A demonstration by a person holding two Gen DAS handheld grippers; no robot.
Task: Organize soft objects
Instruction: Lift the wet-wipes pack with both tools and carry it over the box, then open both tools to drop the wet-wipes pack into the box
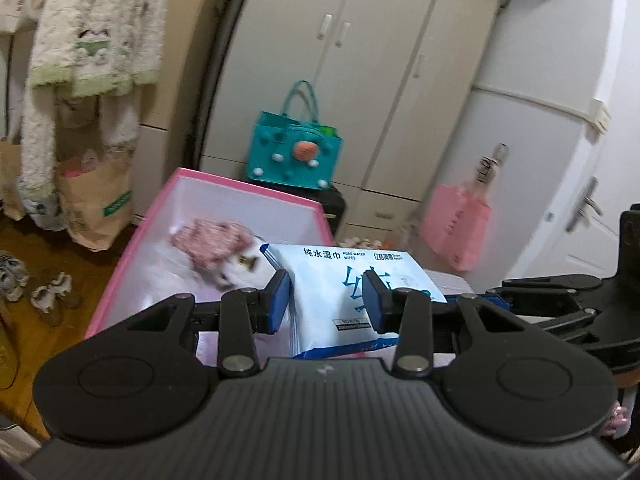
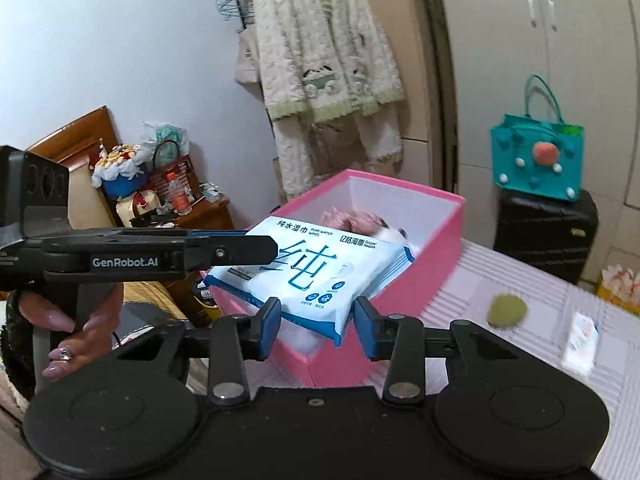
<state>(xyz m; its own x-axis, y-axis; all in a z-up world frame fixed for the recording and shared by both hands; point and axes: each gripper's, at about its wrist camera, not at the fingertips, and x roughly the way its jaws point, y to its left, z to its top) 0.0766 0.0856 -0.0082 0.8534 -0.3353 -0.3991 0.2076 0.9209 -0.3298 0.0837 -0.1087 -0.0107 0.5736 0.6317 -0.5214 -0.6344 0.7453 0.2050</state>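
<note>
A blue and white pack of wet wipes (image 1: 344, 280) (image 2: 308, 268) is held above the pink box (image 1: 168, 216) (image 2: 424, 256). My left gripper (image 1: 327, 302) is shut on one end of the pack. My right gripper (image 2: 316, 322) is shut on the other end; its fingers (image 1: 540, 284) reach in from the right in the left wrist view. The left gripper's finger (image 2: 224, 254) crosses the right wrist view from the left. Inside the box lies a pink and white plush toy (image 1: 216, 246) (image 2: 360, 220).
The box stands on a pale striped bed (image 2: 520, 320) with a green ball (image 2: 507, 311) and a small white packet (image 2: 580, 344). A teal tote bag (image 1: 294, 152) sits on a black suitcase (image 2: 548, 236). Fluffy pyjamas (image 2: 324, 64) hang by the wardrobe. A cluttered nightstand (image 2: 200, 212) stands left.
</note>
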